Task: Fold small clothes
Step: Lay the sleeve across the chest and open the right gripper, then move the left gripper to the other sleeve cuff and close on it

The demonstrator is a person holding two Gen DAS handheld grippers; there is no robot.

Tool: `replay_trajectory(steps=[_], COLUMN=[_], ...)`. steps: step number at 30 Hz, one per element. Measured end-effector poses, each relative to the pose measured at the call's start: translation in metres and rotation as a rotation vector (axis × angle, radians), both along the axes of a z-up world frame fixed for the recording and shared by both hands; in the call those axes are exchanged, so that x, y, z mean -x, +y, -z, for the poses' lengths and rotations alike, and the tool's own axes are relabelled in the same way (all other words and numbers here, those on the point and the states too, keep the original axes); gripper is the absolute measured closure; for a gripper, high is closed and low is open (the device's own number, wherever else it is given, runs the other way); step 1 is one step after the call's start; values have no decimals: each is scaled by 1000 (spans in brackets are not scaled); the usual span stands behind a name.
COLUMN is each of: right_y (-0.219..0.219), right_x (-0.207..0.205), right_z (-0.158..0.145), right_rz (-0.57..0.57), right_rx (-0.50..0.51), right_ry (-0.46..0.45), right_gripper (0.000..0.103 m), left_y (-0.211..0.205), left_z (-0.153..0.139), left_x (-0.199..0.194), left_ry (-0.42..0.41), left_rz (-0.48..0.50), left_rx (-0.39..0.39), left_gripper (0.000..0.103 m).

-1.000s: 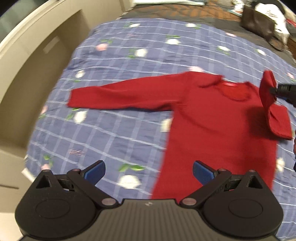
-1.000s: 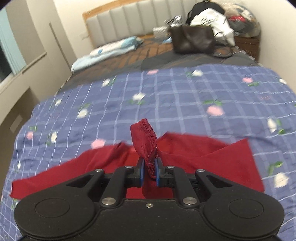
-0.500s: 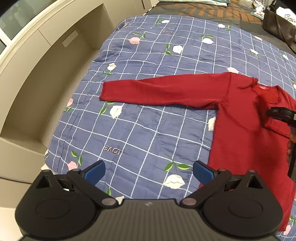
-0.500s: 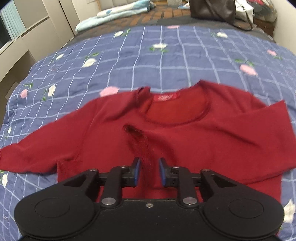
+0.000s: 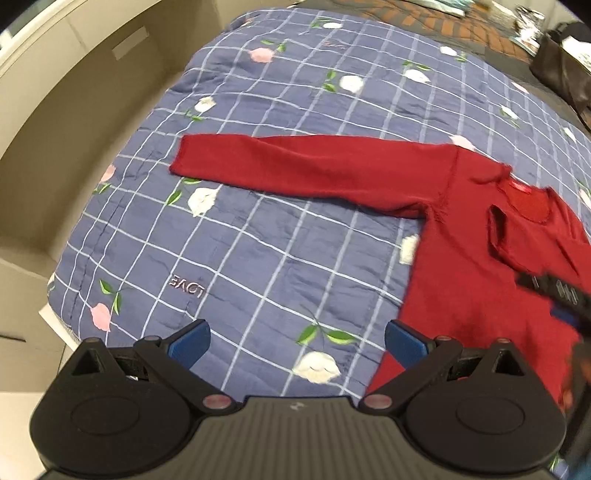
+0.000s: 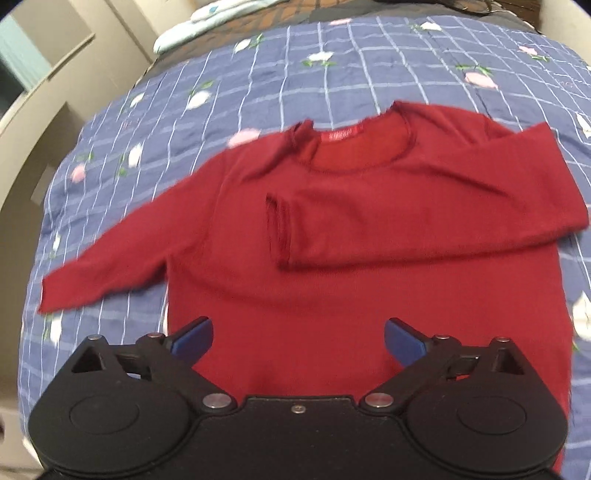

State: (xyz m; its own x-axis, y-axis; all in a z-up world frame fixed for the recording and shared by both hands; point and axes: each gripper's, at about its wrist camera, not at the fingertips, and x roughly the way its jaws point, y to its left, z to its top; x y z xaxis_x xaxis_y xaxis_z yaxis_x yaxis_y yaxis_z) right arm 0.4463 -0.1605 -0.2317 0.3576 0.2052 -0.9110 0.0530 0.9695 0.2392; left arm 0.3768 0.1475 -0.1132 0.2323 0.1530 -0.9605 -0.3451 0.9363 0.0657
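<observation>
While over sweater [image 6: 332,266], tongs [image 6: 297,338] agape.

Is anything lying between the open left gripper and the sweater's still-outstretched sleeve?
Nothing visible does. Only bare quilt lies between the left gripper and the outstretched sleeve of the red sweater.

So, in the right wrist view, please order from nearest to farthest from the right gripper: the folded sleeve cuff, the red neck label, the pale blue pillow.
1. Folded sleeve cuff, centre, lying on the sweater's chest.
2. Red neck label, beyond it, inside the collar.
3. Pale blue pillow, far top left.
</observation>
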Motion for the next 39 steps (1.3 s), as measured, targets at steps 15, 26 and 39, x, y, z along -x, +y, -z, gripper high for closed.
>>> replay_trajectory(steps=[15,26,39], right_y=[11,-13,-35], right_x=[81,97,122], right_z=[-2,-1,33], right_rz=[-1,-37,-30], right_rx=[97,201,263], right_ry=[205,289,449], right_gripper=[1,1,1], left_y=[166,258,284], left_z=[80,125,168], left_x=[-59,-100,-128], left_ry=[-63,-162,-132], left_rz=[-402,-610,-643], left_rx=[-7,14,142], left_gripper=[0,16,42])
